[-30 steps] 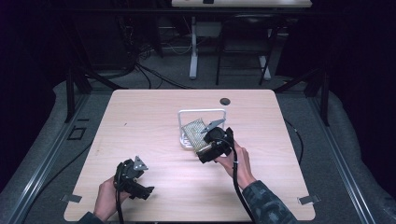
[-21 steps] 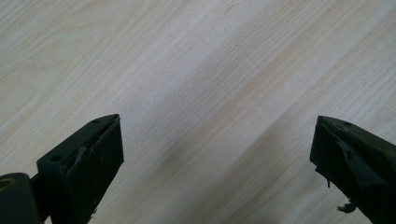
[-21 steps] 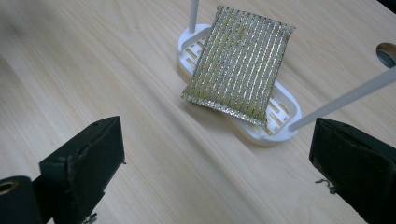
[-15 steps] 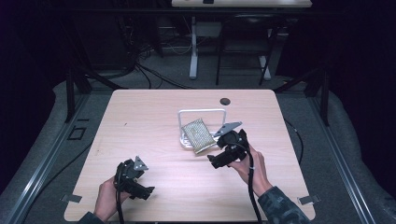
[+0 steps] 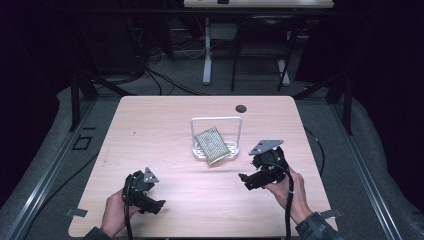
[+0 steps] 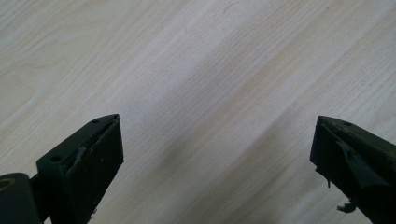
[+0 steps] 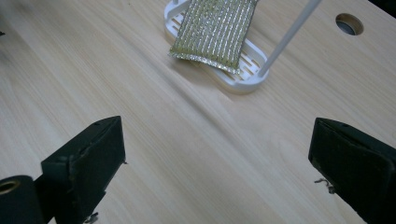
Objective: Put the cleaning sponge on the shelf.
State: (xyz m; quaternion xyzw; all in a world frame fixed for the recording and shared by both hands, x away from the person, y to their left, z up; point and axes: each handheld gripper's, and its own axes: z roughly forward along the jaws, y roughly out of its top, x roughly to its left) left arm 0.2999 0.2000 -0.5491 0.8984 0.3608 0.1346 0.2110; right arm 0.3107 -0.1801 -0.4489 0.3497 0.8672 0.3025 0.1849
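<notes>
From the high view, a pale wooden counter [image 5: 165,135] takes up the middle of the frame, and just above its centre sits a small white rack [image 5: 227,150] with a tall hooped handle. In the rack lies a glittery gold-green sponge [image 5: 212,145], a flat rectangle tilted so its long axis runs from upper left to lower right, its lower corner hanging past the rack's front edge. A dark round hole [image 5: 241,108] marks the counter near its far edge. The right gripper [image 5: 248,180] is held at lower right of the frame, well apart from the rack, its fingers pointing left; the grey plate on top is tipped up. The left gripper [image 5: 156,205] rests low at the lower left, fingers pointing right. From this height I cannot tell how wide either pair stands.

In the left gripper view, the two black fingers [image 6: 88,158] stand wide apart at the bottom corners, with bare wood grain between them, running diagonally.

In the right gripper view, the fingers [image 7: 88,158] are likewise spread wide, holding nothing. At the upper middle of the frame the sponge shows its ribbed, sparkly stripes, which the high view blurs; its near edge overhangs the rack's slotted base. One white upright of the handle slants across the upper right, and the hole sits in the top right corner.
</notes>
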